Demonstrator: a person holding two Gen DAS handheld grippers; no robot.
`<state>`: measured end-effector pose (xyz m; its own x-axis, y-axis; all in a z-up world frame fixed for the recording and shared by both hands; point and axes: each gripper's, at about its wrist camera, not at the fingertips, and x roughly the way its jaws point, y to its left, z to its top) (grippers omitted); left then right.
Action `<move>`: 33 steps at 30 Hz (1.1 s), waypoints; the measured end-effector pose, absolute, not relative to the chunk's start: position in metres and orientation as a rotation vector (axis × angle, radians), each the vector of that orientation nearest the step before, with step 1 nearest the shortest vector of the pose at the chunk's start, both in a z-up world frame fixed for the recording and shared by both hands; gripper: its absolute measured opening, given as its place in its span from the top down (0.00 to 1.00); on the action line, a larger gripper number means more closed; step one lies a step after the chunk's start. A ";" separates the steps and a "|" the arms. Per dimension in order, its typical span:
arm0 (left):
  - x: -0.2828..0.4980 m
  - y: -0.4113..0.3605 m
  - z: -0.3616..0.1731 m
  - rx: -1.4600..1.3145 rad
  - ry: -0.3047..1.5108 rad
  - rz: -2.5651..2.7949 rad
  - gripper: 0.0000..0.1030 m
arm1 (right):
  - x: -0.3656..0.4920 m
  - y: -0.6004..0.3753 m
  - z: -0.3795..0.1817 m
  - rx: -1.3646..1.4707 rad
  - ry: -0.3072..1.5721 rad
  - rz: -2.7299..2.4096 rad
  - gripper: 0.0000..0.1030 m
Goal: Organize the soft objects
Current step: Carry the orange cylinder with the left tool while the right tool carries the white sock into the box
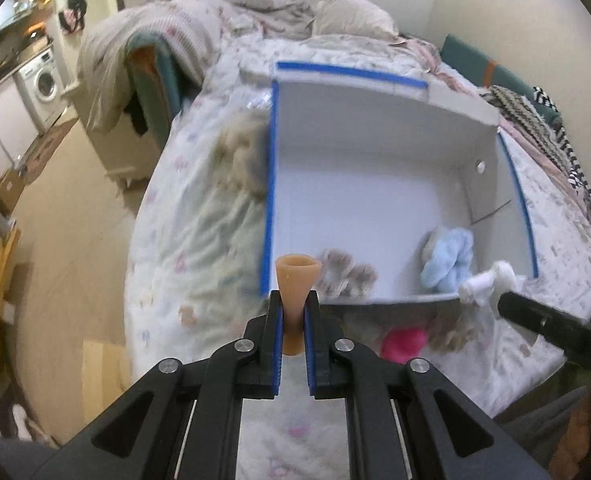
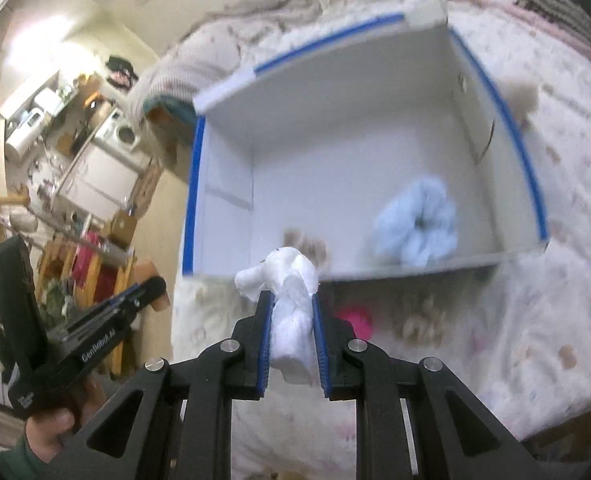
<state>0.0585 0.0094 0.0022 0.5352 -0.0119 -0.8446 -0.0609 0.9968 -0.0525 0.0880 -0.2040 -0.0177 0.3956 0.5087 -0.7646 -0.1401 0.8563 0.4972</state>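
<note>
Tan rubbery cone (image 1: pixel 296 280) sits pinched at its narrow stem in the left gripper (image 1: pixel 293 312); the right gripper (image 2: pixel 292 316) squeezes a white plush toy (image 2: pixel 291 300), light and compressible, both near the white box (image 1: pixel 375 184) rim

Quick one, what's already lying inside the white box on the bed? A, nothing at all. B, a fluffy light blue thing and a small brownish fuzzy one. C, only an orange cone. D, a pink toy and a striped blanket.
B: the light blue fluffy item and the small brownish fuzzy piece lie on the floor of the white box.
</note>
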 end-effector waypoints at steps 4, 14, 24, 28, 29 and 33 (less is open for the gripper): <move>0.079 0.001 0.016 -0.049 0.980 0.015 0.92 | 0.106 -0.206 0.001 0.366 1.047 0.411 0.80; 0.138 -0.020 0.010 -0.008 0.988 0.001 0.92 | 0.162 -0.205 -0.005 0.334 1.049 0.394 0.80; 0.156 -0.035 -0.045 -0.002 1.044 -0.036 0.92 | 0.178 -0.205 -0.053 0.347 1.110 0.316 0.80; 0.159 -0.041 -0.051 0.015 1.043 -0.050 0.92 | 0.180 -0.194 -0.064 0.300 1.137 0.325 0.80; 0.161 -0.042 -0.053 0.011 1.050 -0.056 0.92 | 0.181 -0.192 -0.067 0.292 1.146 0.326 0.80; 0.163 -0.042 -0.060 0.018 1.071 -0.055 0.91 | 0.184 -0.186 -0.077 0.273 1.185 0.326 0.80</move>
<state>0.1631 -0.0425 -0.0595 0.4777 -0.0364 -0.8778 0.0543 0.9985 -0.0119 0.1836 -0.1861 -0.0769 0.3397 0.3876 -0.8570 -0.1046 0.9211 0.3751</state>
